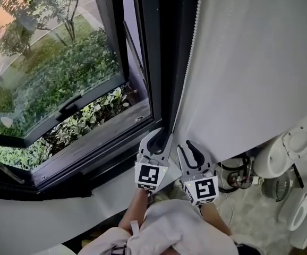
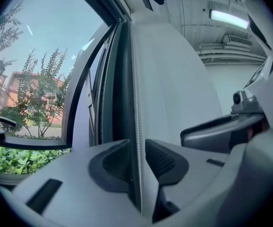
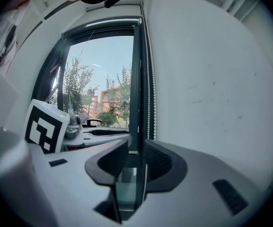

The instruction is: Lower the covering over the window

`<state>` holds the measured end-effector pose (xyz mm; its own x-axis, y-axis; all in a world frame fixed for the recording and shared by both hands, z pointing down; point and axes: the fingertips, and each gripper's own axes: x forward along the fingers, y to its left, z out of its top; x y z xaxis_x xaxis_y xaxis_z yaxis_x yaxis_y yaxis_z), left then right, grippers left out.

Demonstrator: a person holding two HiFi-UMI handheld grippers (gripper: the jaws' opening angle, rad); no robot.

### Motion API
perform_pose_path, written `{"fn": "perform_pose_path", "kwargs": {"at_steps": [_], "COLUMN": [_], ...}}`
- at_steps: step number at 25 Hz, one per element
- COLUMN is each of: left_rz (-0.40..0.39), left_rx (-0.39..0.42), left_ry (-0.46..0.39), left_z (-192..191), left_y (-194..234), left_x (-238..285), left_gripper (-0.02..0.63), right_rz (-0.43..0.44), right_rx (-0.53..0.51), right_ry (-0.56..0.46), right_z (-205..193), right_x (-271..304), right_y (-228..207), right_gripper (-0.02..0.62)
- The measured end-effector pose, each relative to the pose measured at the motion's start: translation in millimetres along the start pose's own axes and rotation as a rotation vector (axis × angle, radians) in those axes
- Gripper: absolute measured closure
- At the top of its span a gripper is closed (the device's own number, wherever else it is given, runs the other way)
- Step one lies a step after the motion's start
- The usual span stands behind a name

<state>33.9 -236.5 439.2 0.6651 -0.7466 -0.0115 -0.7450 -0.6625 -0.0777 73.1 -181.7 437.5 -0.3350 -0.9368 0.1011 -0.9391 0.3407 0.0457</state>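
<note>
White beads make up the cord (image 1: 188, 73) that works the covering. It hangs straight down the right side of the dark window frame (image 1: 164, 52), just beside the white wall (image 1: 249, 62). In the right gripper view a pale band (image 3: 113, 23) lies across the very top of the window opening, and I take that to be the covering. The glass below it is bare.

Your left tongs (image 1: 158, 142) are held level at the cord with the jaws apart. In the left gripper view the cord (image 2: 137, 141) runs down the gap between the ribbed black pads, and neither pad presses on it. Your right tongs (image 1: 187, 153) sit just beside the left ones, a little lower. Their jaws are apart too. In the right gripper view the cord (image 3: 149, 93) drops into the gap close to the right-hand pad, and glass shows through the gap.

Each gripper carries a cube (image 1: 147, 176) with black-and-white block patterns, which are markers and not letters.

Left of the frame a sash (image 1: 68, 108) is swung open over green shrubs (image 1: 63, 73) and a paved path. A white ledge (image 1: 63, 206) runs under the window. Your white sleeve (image 1: 185, 227) fills the bottom edge. To the right, on the floor, stand a small fan (image 1: 274, 187) and some white round objects (image 1: 297, 142).
</note>
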Motion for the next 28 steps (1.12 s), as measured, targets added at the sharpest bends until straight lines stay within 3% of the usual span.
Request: {"fn": "perform_pose_path", "kwargs": {"at_steps": [9,21,24,28], "left_rz": [0.014,0.108,0.127,0.059], "left_rx": [0.013,0.065,0.060,0.019], "left_ry": [0.033,0.054,0.044,0.051], "left_z": [-8,-14,-15,-17], "left_y": [0,12,15,11], "left_x": [35,63,60,53], "left_gripper": [0.486,0.451,0.517,0.579], "right_rz": [-0.008,0.006,0.001,0.002], "right_rx": [-0.001,0.002,0.003,-0.003], "right_ry": [0.014,0.019,0.019,0.006], "right_z": [-3,-4,-2,2], "right_x": [-8,-12,-15,-19], "right_y": [-11,-11,-11,-9], "right_gripper": [0.485,0.489,0.489,0.489]}}
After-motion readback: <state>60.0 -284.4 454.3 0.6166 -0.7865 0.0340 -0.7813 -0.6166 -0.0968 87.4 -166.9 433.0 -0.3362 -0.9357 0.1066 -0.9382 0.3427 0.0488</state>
